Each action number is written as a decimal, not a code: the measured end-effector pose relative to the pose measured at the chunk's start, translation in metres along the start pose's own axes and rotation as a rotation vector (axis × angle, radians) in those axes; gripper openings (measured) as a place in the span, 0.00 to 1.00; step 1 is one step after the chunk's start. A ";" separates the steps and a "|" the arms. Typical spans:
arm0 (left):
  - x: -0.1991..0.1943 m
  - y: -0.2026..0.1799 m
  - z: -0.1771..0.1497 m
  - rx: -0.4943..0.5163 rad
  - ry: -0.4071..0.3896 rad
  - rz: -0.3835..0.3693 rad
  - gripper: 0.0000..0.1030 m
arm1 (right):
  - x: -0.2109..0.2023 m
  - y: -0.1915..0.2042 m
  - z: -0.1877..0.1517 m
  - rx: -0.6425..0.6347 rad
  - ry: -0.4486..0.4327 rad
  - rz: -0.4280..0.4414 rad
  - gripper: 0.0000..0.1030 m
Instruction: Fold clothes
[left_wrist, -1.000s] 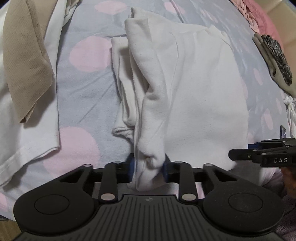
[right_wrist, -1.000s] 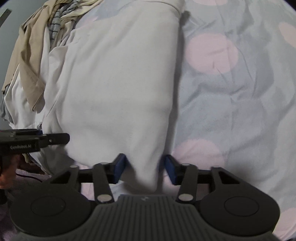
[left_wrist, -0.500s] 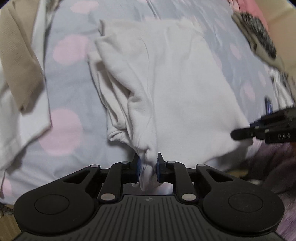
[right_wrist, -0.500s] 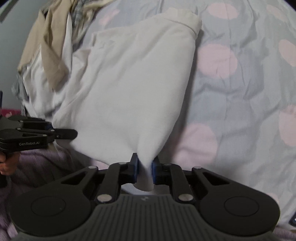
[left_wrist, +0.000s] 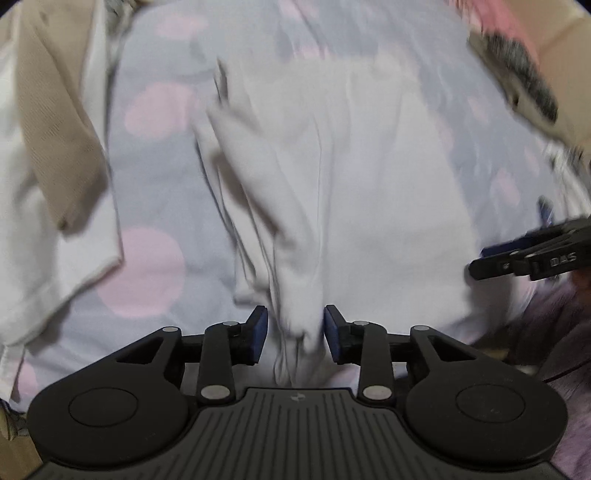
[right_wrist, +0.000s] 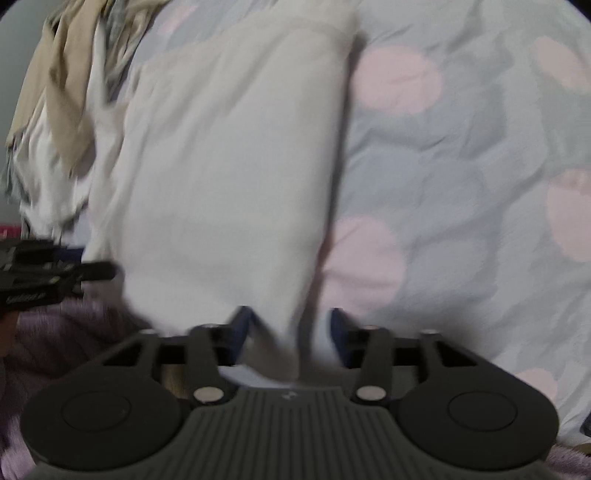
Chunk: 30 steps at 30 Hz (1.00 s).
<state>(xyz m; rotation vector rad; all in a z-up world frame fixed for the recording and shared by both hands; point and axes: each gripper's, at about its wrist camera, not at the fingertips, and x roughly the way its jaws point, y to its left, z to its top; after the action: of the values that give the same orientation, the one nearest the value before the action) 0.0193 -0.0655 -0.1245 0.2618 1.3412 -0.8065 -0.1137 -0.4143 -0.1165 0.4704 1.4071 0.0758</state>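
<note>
A bedsheet (left_wrist: 147, 177) with pink dots on grey-blue is spread under everything, and on it a white garment (left_wrist: 351, 192) is laid lengthwise, already doubled into a long panel. A heap of unfolded clothes (left_wrist: 48, 140) — beige and white — is piled at the left of the sheet, just beside the garment.

The garment's near edge is straddled at one corner by the left gripper (left_wrist: 295, 330), at the other by the right gripper (right_wrist: 286, 328). Both are seen with their jaws parted and the cloth lying loose in the gap; nothing is clamped. The blue pads (left_wrist: 260, 332) are clear of the fabric on either side, though both views are blurred.

The step in hand is judged to be the setting-down of this near edge. For it to be done well, the hem is best left flat and square to the panel's long sides — the bunched pleats along the left edge (left_wrist: 258, 229) should be smoothed outward before another fold is taken. The grippers are best drawn straight back, so that no layer is dragged with them.
</note>
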 end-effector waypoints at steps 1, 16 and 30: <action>-0.003 0.001 0.005 -0.014 -0.041 -0.003 0.35 | -0.005 -0.004 0.002 0.017 -0.027 -0.002 0.57; 0.047 0.038 0.058 -0.150 -0.239 0.014 0.44 | -0.023 -0.029 0.055 0.216 -0.318 0.125 0.76; 0.073 0.056 0.069 -0.189 -0.246 -0.107 0.62 | 0.033 -0.027 0.090 0.214 -0.258 0.130 0.77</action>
<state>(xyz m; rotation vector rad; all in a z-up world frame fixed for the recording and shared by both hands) 0.1088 -0.0939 -0.1902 -0.0575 1.1956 -0.7684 -0.0275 -0.4528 -0.1486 0.7232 1.1354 -0.0297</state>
